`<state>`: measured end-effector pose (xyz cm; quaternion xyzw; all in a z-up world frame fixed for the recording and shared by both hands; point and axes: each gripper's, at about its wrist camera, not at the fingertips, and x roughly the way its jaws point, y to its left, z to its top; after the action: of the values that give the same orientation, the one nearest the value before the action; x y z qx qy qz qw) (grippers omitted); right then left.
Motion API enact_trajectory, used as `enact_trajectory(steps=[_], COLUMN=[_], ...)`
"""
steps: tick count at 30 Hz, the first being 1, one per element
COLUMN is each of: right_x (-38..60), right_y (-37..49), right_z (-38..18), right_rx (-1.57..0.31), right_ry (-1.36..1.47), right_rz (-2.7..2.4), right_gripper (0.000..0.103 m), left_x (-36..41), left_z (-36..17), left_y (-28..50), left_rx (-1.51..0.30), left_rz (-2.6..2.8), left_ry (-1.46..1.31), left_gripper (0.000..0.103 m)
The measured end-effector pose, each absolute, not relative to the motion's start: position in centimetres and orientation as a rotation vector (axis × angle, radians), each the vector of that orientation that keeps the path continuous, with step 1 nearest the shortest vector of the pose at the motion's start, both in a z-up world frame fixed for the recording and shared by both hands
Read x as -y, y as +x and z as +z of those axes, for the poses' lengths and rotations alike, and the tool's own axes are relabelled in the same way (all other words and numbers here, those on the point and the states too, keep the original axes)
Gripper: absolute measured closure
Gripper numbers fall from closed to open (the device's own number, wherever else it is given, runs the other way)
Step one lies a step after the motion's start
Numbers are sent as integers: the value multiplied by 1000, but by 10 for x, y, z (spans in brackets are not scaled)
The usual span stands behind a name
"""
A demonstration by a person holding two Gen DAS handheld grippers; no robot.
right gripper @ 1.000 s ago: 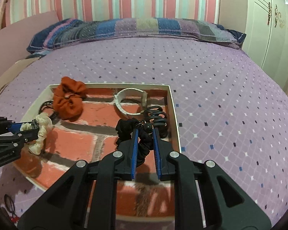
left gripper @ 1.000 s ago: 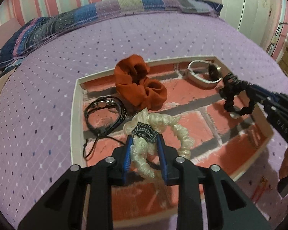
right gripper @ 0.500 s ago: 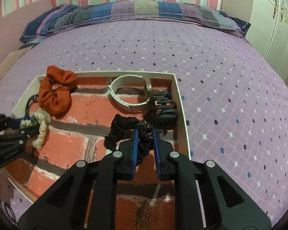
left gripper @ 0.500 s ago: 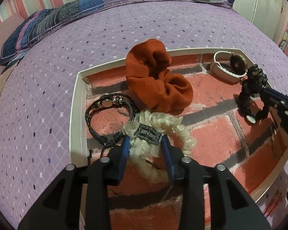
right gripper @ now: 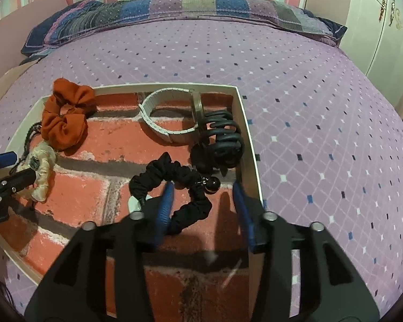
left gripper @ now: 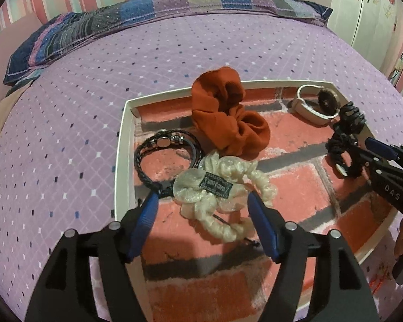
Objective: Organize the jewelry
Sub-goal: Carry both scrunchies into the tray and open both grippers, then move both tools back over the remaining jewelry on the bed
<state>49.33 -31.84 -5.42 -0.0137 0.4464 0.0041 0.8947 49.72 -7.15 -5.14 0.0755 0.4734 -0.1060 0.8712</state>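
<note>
A white-rimmed tray with a brick-pattern floor lies on the bed. My left gripper is opening. The cream scrunchie rests on the tray floor between its blue pads, which stand clear of it. My right gripper is opening too. The black scrunchie with a dark bead lies on the tray, part of its loop between the untouching pads. Also in the tray are an orange scrunchie, a black braided bracelet, a beige-strapped watch and a black claw clip.
The tray's right rim runs close beside my right finger. A purple dotted bedspread surrounds the tray, with a striped pillow at the far end. A white wardrobe stands at the right. A small red item lies on the bed.
Both grippers have gone from shut to open. The cream scrunchie and the black scrunchie were let go and now lie on the tray floor.
</note>
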Motion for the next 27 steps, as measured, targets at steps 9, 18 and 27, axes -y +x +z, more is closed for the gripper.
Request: enact_trajectory(steps=[9, 18, 27], right_x=[320, 323, 320], right_y=[456, 366, 266], right_z=[1, 39, 29], right_rx=[-805, -714, -660], right_ry=[27, 58, -19], right_rz=[46, 12, -90], right_gripper=[5, 4, 4], left_x=[55, 20, -8], left_z=[0, 56, 54], left_y=[456, 368, 270], left_rx=[-880, -720, -671], left_rz=[-238, -189, -162], left_ry=[88, 101, 62], left_gripper=[26, 15, 11])
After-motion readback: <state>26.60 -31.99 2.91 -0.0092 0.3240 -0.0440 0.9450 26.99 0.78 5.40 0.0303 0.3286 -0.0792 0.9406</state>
